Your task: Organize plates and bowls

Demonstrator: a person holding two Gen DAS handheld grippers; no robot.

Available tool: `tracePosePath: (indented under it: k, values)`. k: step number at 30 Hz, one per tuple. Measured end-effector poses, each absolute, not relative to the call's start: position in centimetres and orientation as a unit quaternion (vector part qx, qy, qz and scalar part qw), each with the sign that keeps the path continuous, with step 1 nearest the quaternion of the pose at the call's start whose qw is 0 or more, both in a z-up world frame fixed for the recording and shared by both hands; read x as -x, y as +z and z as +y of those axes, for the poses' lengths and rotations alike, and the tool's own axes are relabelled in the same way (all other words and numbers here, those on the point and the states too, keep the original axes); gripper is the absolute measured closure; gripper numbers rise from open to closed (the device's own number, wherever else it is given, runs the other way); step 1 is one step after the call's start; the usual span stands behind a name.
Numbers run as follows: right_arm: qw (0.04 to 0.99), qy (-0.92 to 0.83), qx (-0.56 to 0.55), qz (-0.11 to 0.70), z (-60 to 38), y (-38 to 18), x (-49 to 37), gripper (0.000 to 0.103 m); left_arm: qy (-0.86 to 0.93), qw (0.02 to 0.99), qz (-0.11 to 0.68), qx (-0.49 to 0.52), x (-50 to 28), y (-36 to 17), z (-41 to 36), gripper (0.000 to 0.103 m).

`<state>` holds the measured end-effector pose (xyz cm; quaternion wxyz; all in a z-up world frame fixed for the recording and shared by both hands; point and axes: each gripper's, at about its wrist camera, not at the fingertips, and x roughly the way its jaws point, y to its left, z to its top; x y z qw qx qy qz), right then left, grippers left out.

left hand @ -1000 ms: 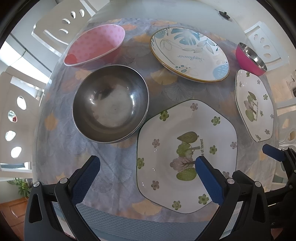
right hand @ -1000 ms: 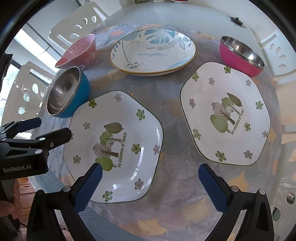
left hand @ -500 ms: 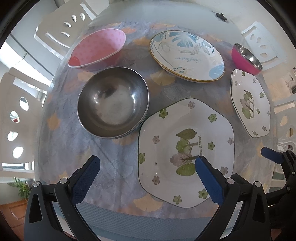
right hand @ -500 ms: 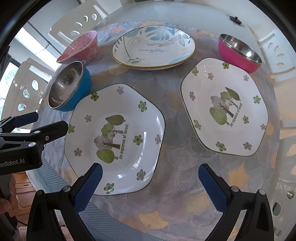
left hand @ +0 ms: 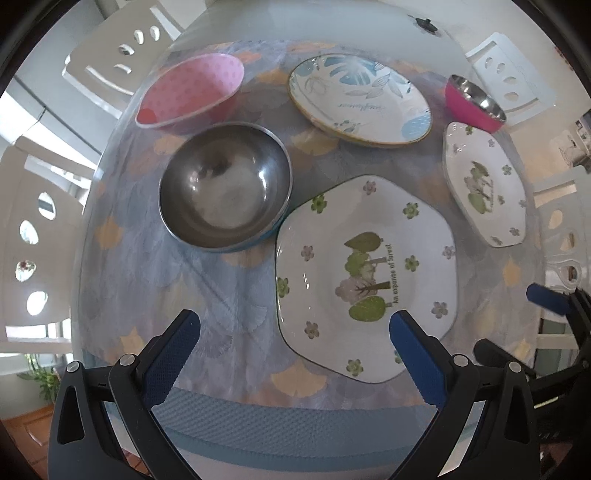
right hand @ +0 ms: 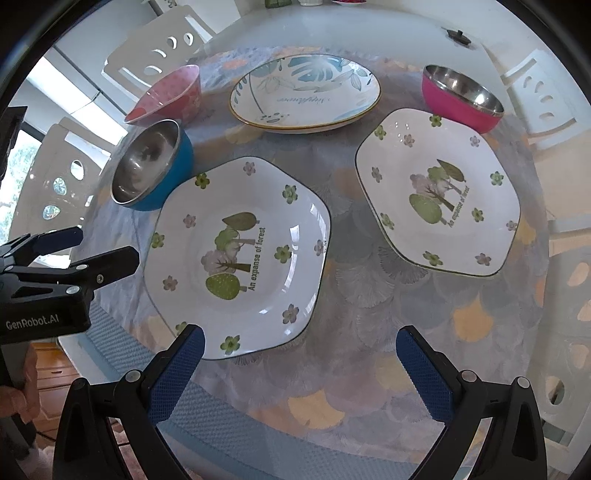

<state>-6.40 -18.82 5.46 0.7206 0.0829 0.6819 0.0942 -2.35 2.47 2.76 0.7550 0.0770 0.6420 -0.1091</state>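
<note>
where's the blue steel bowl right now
The blue steel bowl sits at the left of the table in the right wrist view, just beyond the nearer forest plate and in front of the pink dotted bowl.

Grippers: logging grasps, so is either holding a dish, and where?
Nothing is held: left gripper and right gripper are both open above the table.

a home dining room: a round worktop [right hand: 388,22] under a leaf-patterned cloth [right hand: 369,295] is set with patterned plates [right hand: 236,254] and bowls [right hand: 151,170], ringed by white chairs [right hand: 159,51] with cut-out backs. daylight comes through a window [left hand: 26,107] at the left, and a potted plant [left hand: 40,376] stands by wooden floor.
</note>
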Motion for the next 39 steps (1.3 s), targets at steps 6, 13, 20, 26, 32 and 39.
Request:
tracePosePath:
  k: [6,13,20,26,32,39]
  values:
    - [0.751,0.095,-0.068,0.65,-22.7,11.5,2.1,0.0,-0.133,0.778,0.609,-0.077,-2.3,8.3,2.5,0.001]
    - [0.784,0.125,-0.112,0.598,-26.1,18.7,-6.5,0.0,-0.145,0.807,0.568,-0.075,-10.3,13.1,0.4,0.001]
    - [0.748,0.138,-0.218,0.612,-26.5,13.0,-14.6,0.0,-0.148,0.781,0.606,-0.034,-15.1,7.8,-2.6,0.001]
    - [0.705,0.133,-0.28,0.638,-25.6,5.0,-18.0,0.0,-0.134,0.749,0.648,-0.025,-16.9,1.5,-4.2,0.001]
    - [0.671,0.119,-0.293,0.671,-25.1,-1.7,-20.4,0.0,-0.132,0.727,0.674,-0.02,-19.0,-2.3,-4.8,0.001]
    - [0.659,0.119,-0.273,0.691,-25.0,-6.2,-22.0,0.0,-0.107,0.714,0.689,-0.055,-20.6,-5.8,-5.7,0.001]
